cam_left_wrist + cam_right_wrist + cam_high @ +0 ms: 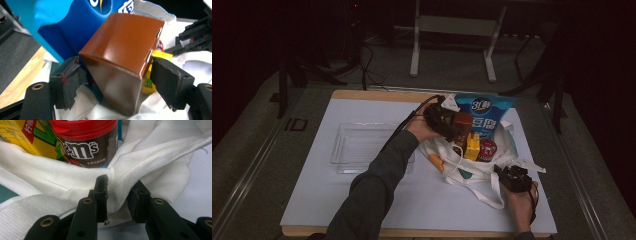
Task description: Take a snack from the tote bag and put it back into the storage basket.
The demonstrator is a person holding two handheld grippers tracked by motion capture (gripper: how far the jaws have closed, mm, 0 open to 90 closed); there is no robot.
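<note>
A white cloth bag [472, 172] lies open on the white mat, with goods standing in it. A brown box [125, 47] sits in the bag's mouth, against a blue snack packet [70, 27]. My left gripper [115, 72] is open, its pads on either side of the box and a little off its sides; from above the left gripper [456, 127] hovers over the bag. My right gripper [120, 192] is shut on a fold of the bag's rim [117, 177], and the right gripper [508, 175] shows at the bag's near right corner.
A yellow drink carton [472, 146] and a red-lidded M&M's jar [87, 142] stand in the bag beside the box. An empty clear plastic tray [357, 145] lies left of the bag. The white mat [312, 200] rests on a wooden board.
</note>
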